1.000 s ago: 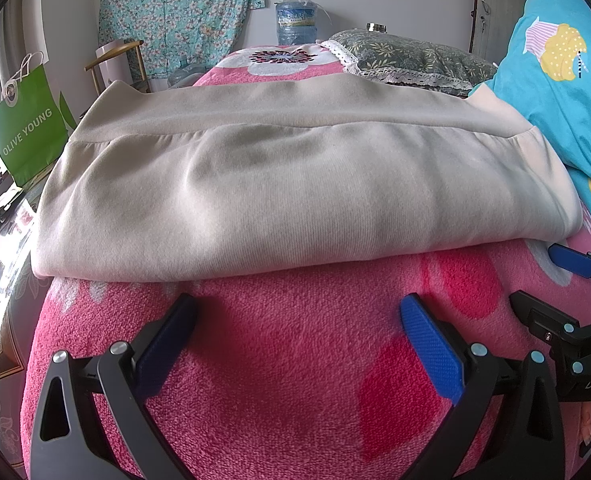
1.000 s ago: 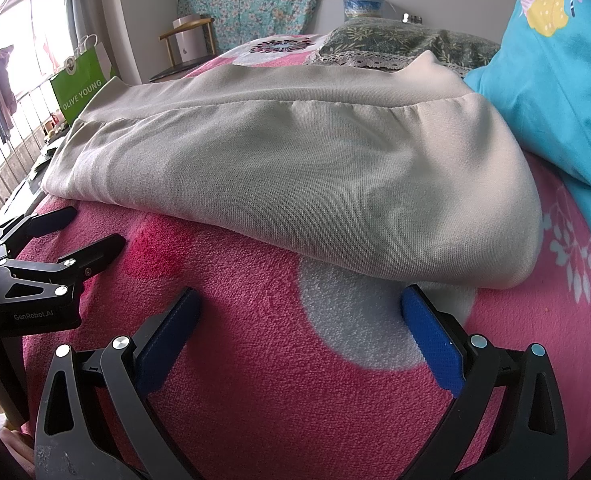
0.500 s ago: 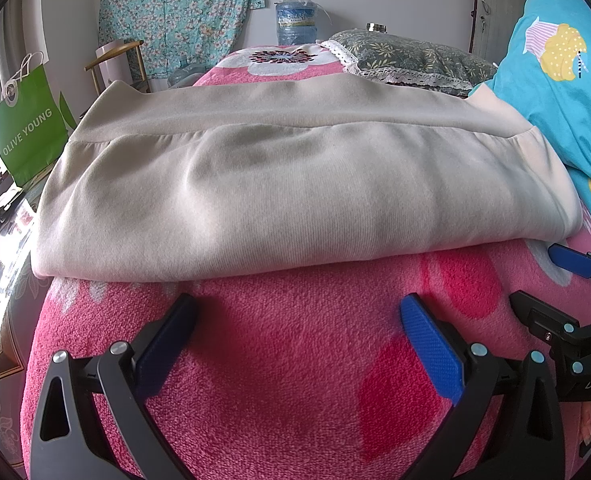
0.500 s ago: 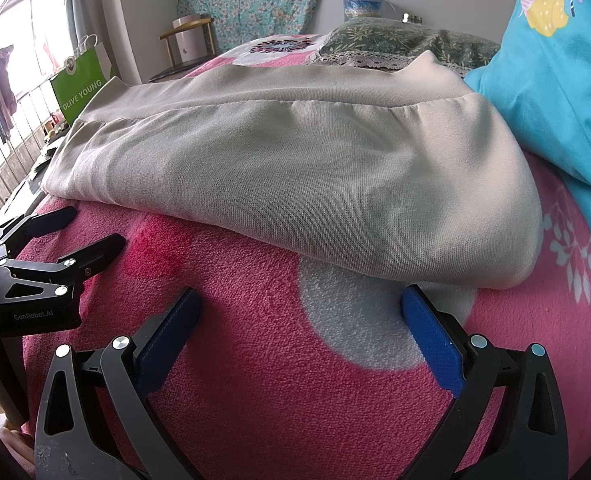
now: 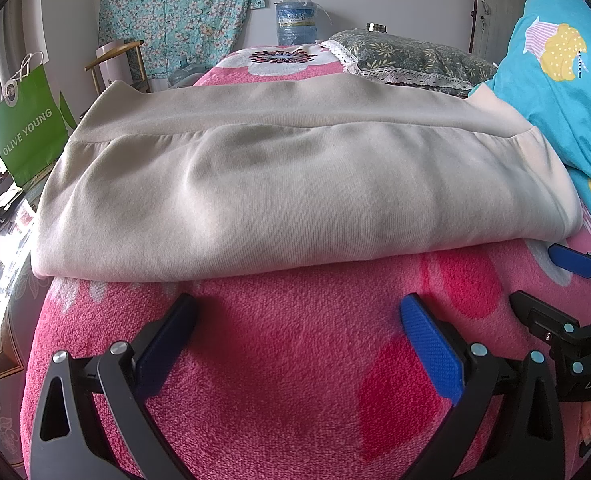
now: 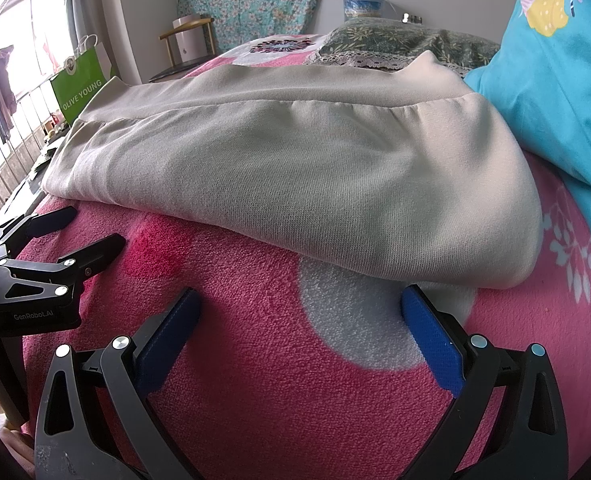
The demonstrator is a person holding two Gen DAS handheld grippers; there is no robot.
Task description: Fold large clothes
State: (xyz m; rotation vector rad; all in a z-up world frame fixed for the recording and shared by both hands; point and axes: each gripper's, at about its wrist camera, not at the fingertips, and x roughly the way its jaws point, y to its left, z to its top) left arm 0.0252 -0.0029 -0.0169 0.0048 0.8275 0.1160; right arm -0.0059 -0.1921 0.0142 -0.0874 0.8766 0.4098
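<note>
Bed [image 5: 303,360]: beige garment [image 5: 295,184] lies folded across its near end, soft, thick, floppy; take its near fold edge at both corners. Your left tool [image 5: 295,320] and right tool [image 6: 299,312] sit spread, empty, just short of it. Nothing moved since earlier frames.

Beige garment [image 5: 295,184]: fine-ribbed knit cloth, matt, smooth. Pink blanket [image 5: 295,360]: fluffy fleece, rough pile, matt. Left gripper [image 5: 295,320] and right gripper [image 6: 299,320]: matt black plastic arms, textured blue pads, shiny metal rivets. Green bag [image 5: 27,136], 9 o'clock: paper, slight sheen. Pillow [image 5: 415,60], 1 o'clock: printed cloth, lace edging.
</note>
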